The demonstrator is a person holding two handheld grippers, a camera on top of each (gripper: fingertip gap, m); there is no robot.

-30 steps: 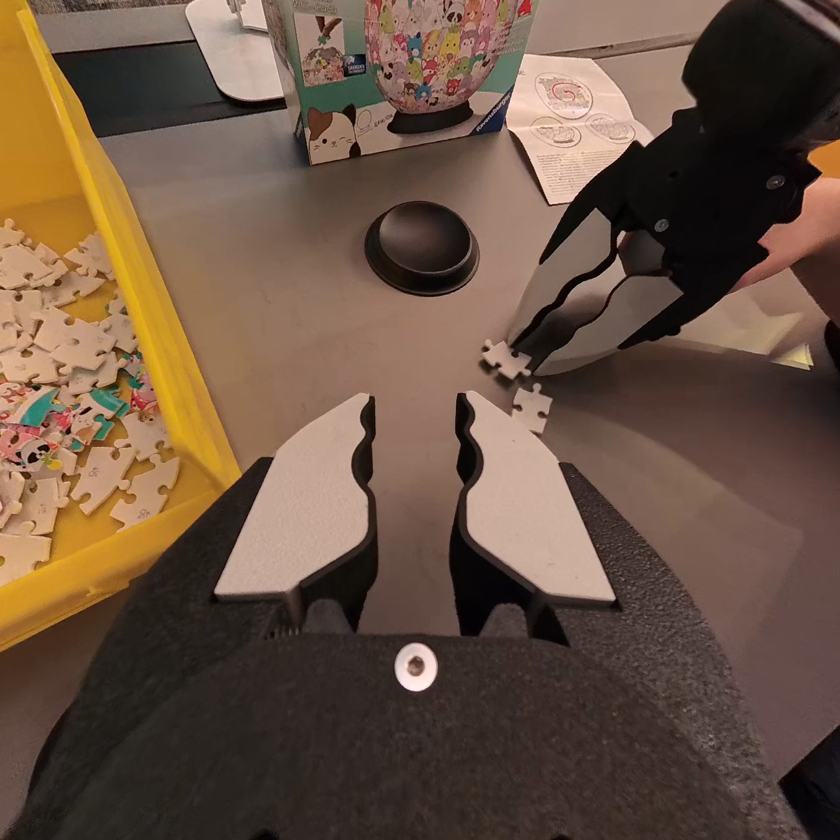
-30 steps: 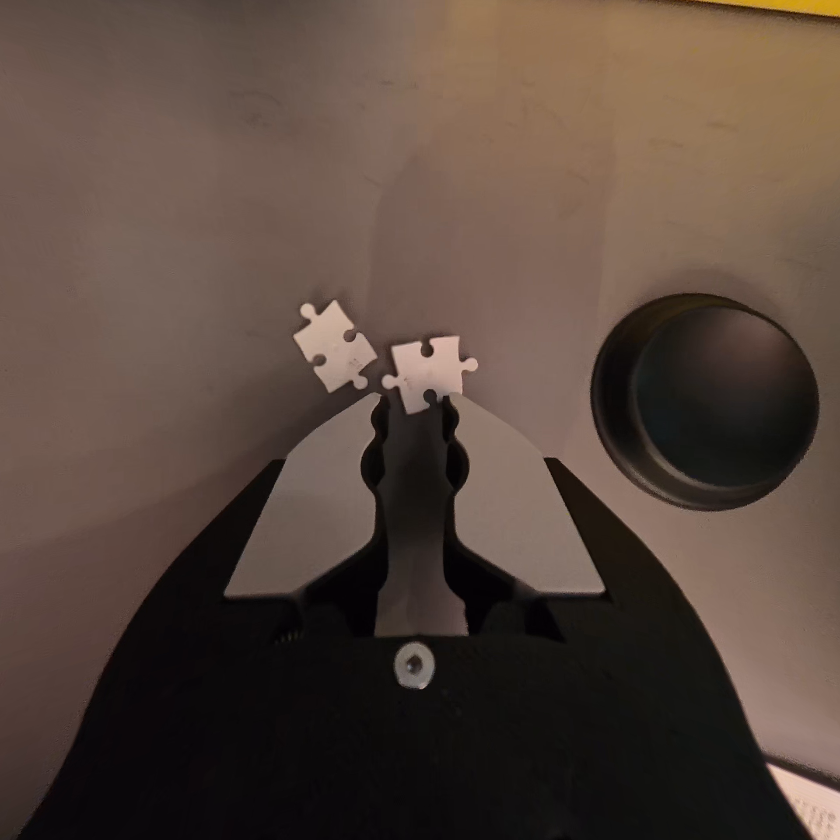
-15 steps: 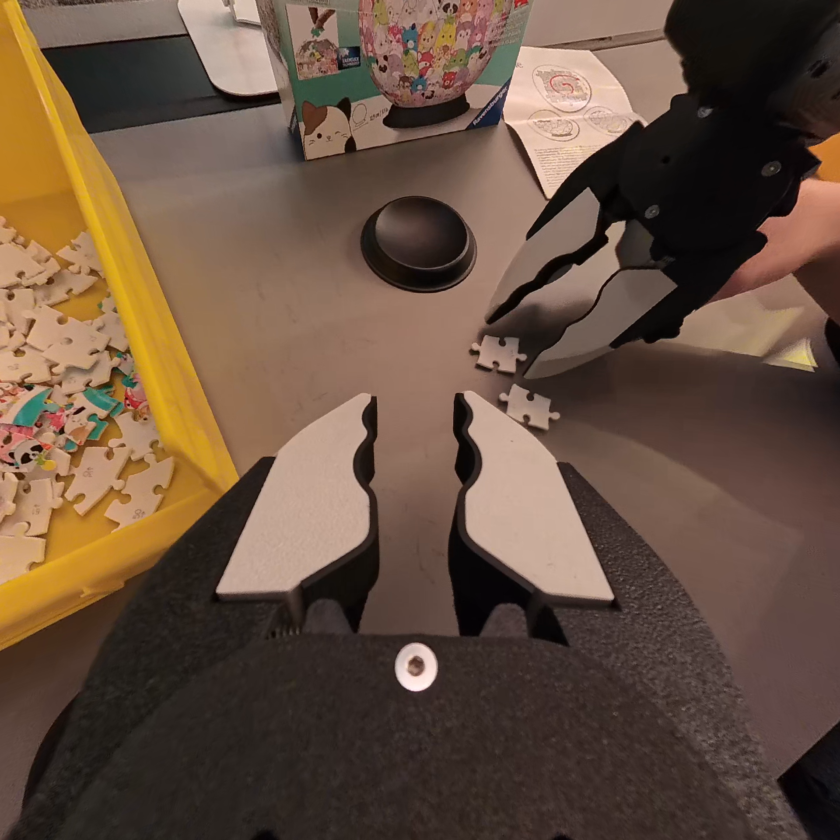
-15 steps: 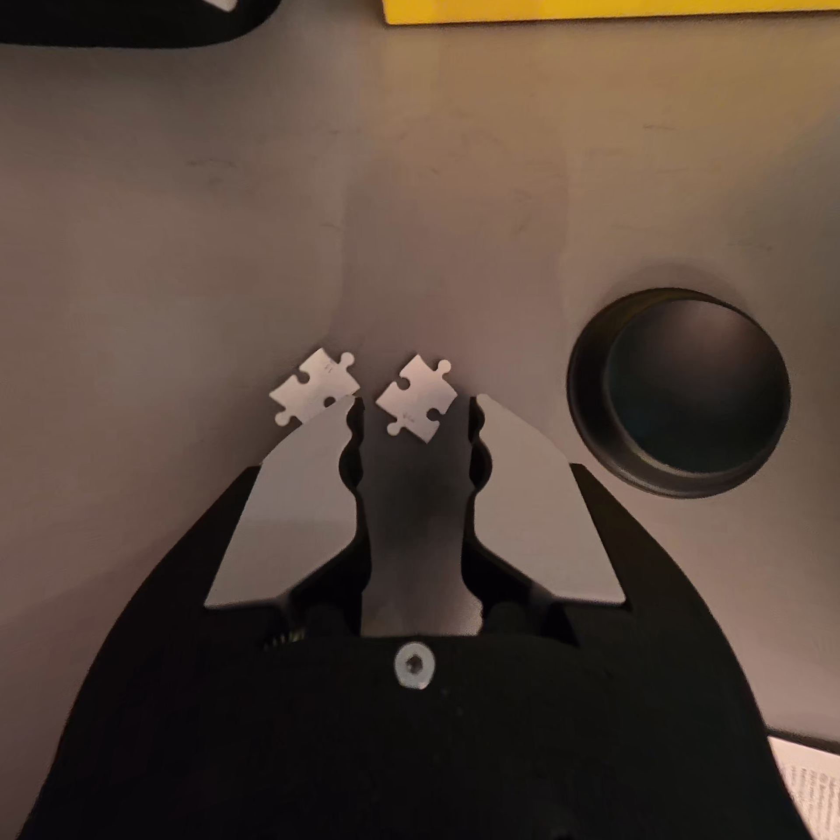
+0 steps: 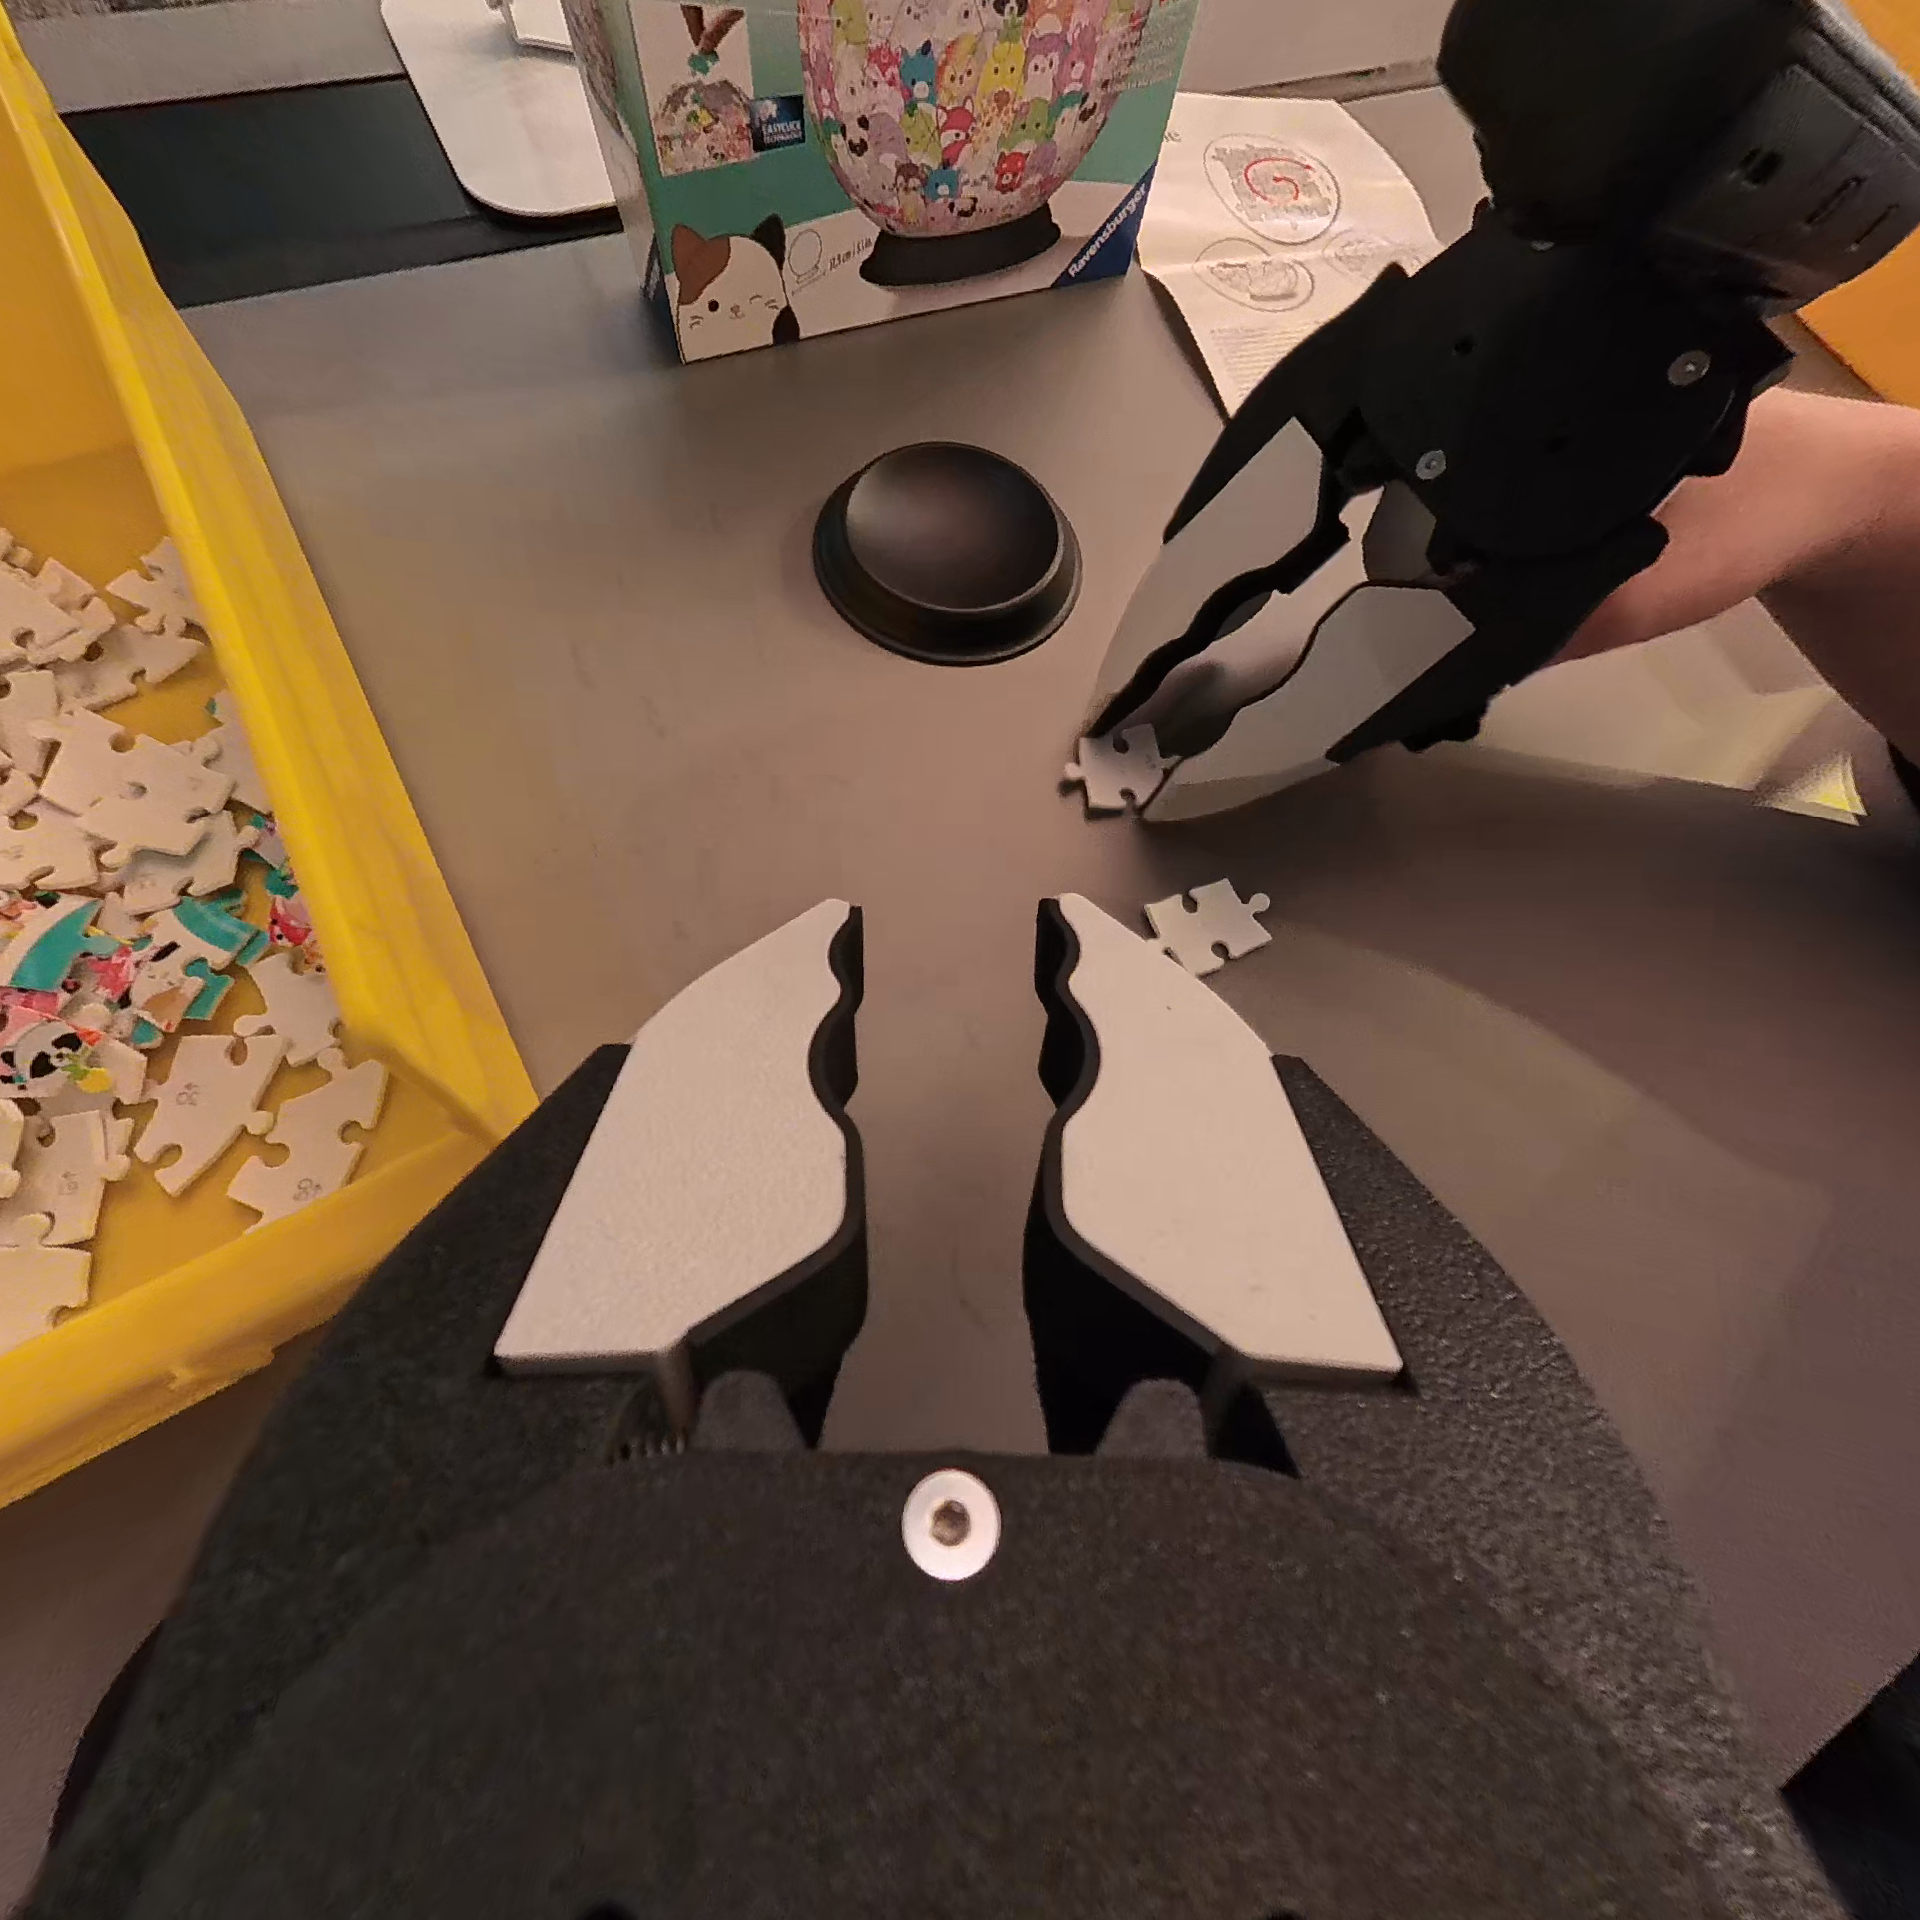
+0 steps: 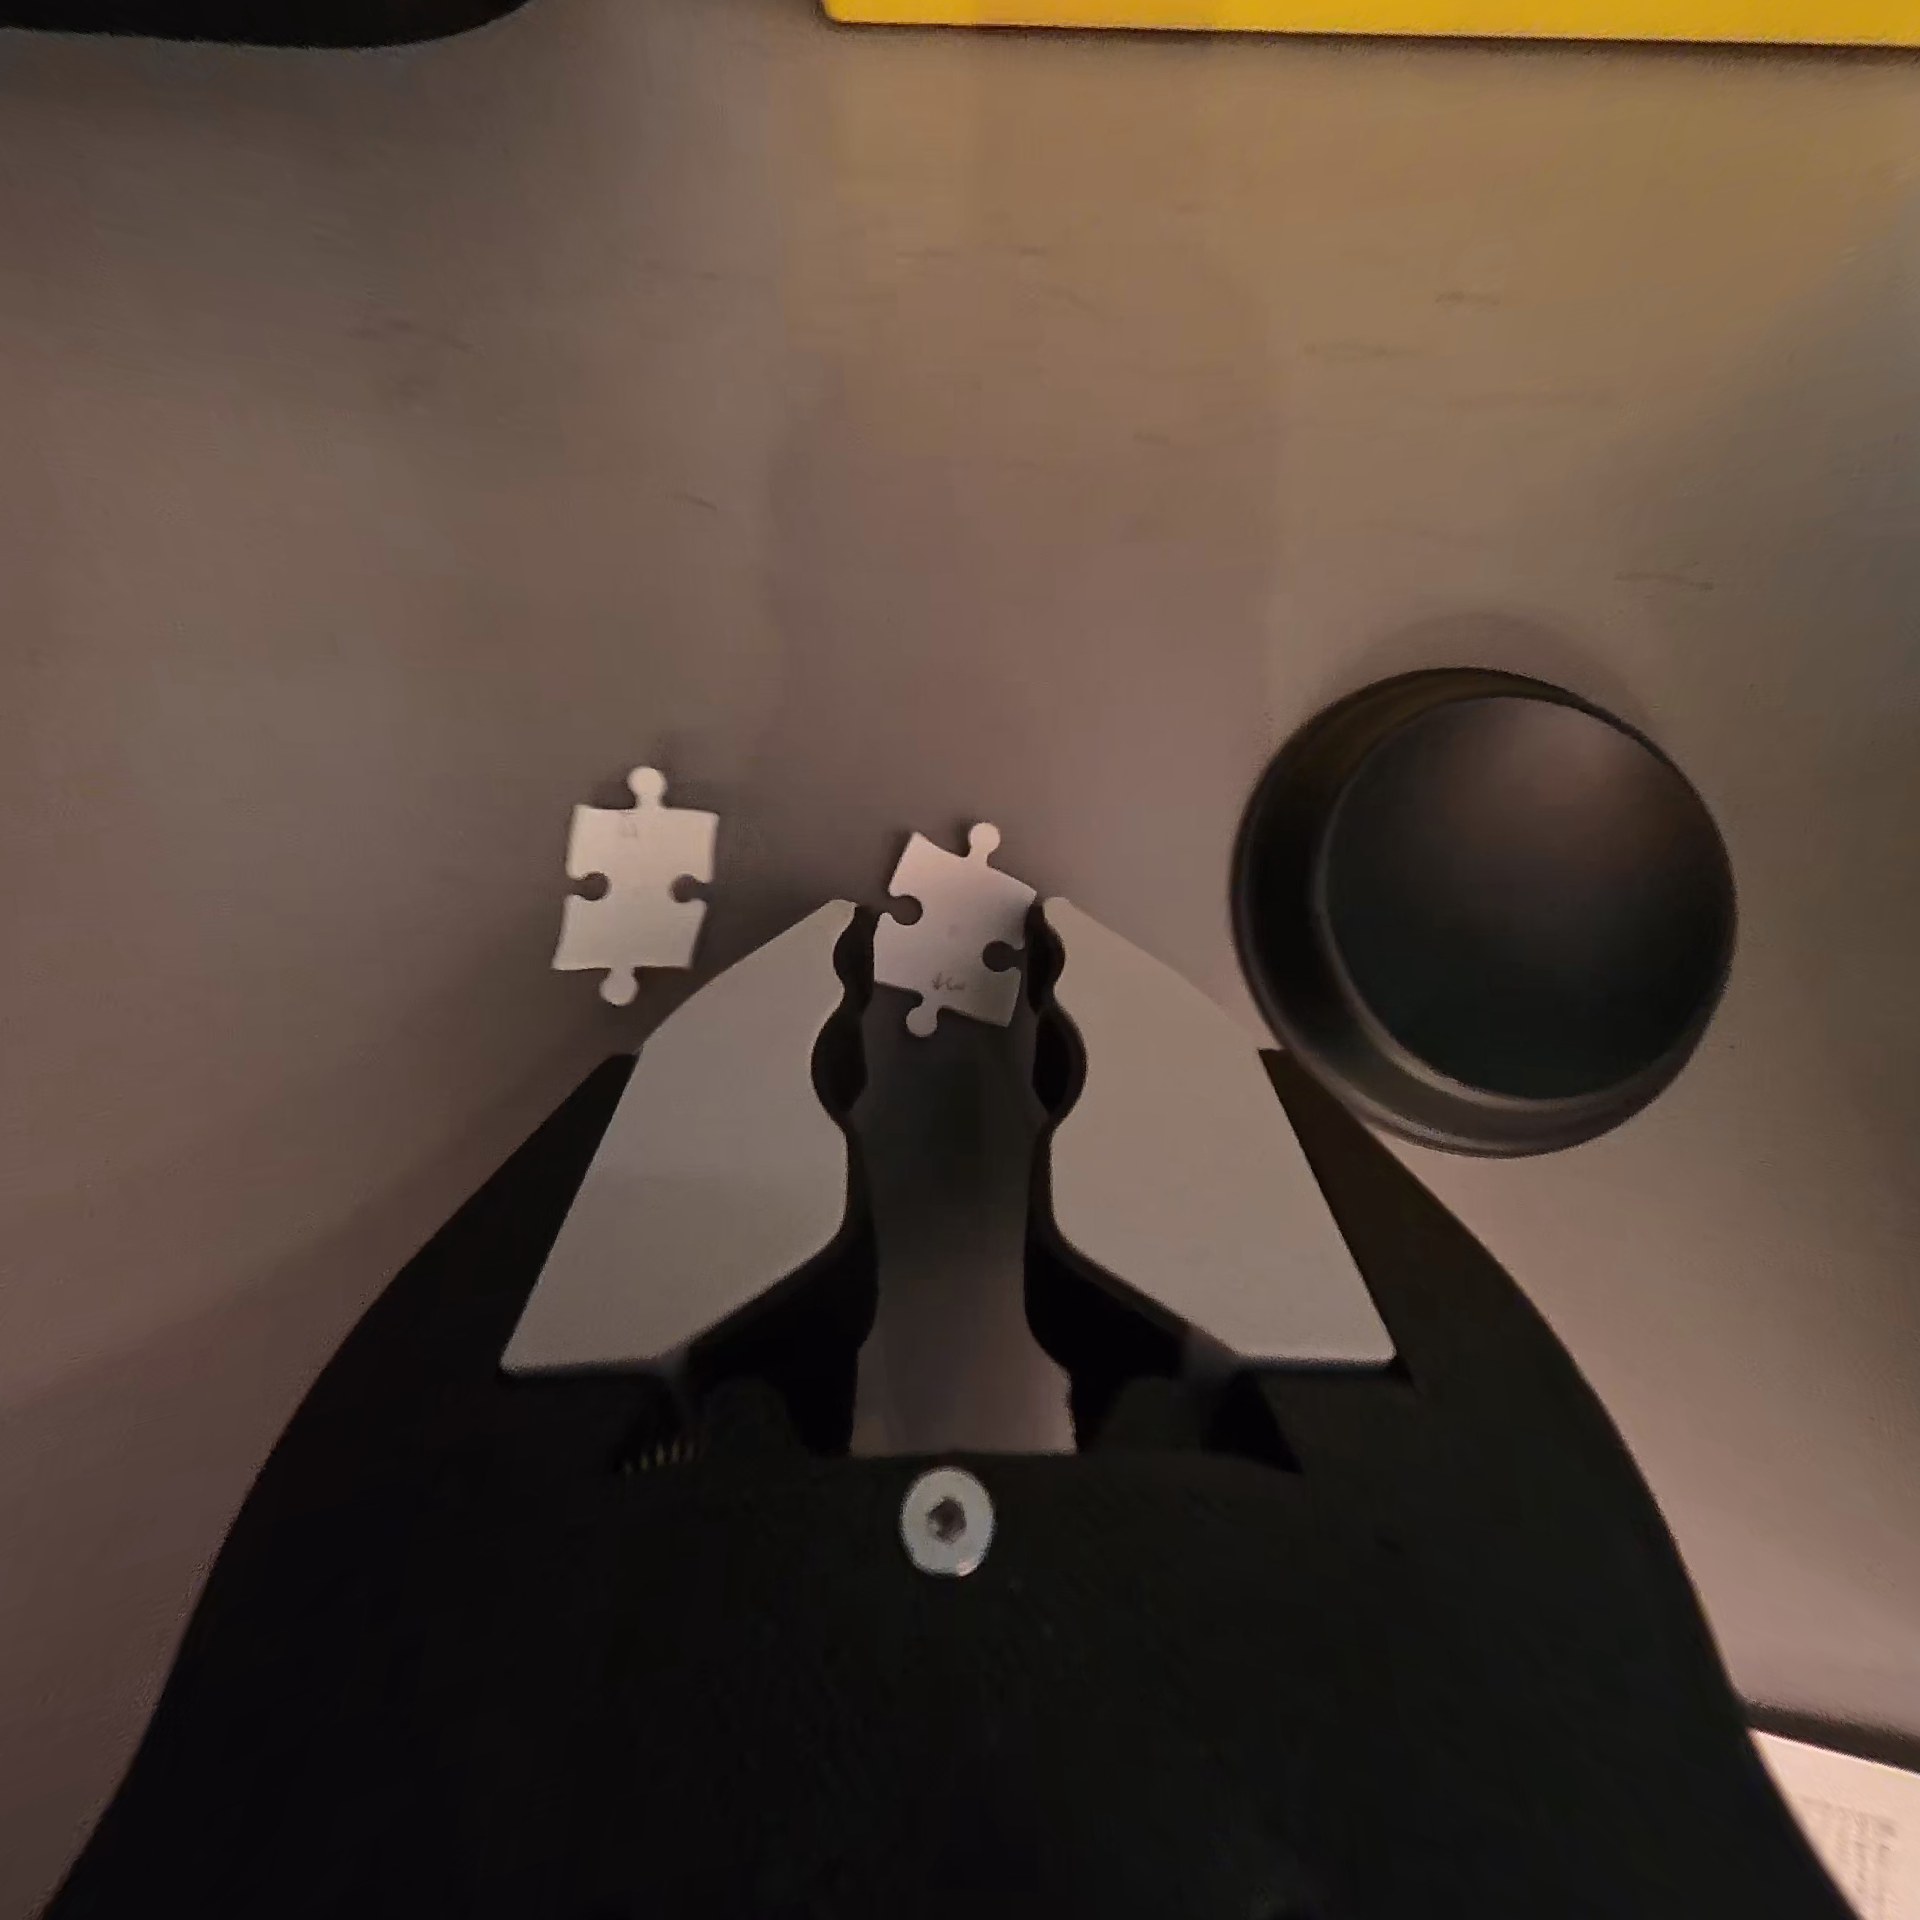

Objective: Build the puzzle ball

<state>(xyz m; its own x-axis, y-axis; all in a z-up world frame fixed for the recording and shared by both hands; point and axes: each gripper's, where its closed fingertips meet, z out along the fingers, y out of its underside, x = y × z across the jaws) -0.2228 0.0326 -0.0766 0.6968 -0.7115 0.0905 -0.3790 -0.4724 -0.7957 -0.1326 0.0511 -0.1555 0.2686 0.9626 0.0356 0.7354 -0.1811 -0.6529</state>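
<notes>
I see the grey table [image 5: 623,727] spread under both tools. To the left of my left jaws sits the yellow bin [image 5: 343,883], holding a loose heap of puzzle pieces [image 5: 125,831], most of them white side up, a few showing colour. Ahead of those jaws, at the far edge, stands the puzzle box [image 5: 883,177] with a folded instruction sheet [image 5: 1278,208] lying to its right. Between the box and my jaws rests the round black ball stand [image 5: 945,566], hollow side up and empty in the right wrist view [image 6: 1486,914].

My left gripper [image 5: 948,920] hangs just above the table with its jaws apart and nothing between them. My right gripper [image 6: 951,909] is tipped down to the table with its jaws parted around a white puzzle piece [image 6: 956,930]; the right finger [image 6: 1049,925] touches the piece's edge, while I cannot tell whether the left one does. That piece lies flat, blank side up, long axis running along the jaws and tilted a little to the right, one knob pointing forward past the tips.

A second white piece [image 6: 636,899] lies flat just left of the right jaws, apart from the first, long axis pointing forward. In the left wrist view it sits just beside my left gripper's right fingertip [image 5: 1210,925].
</notes>
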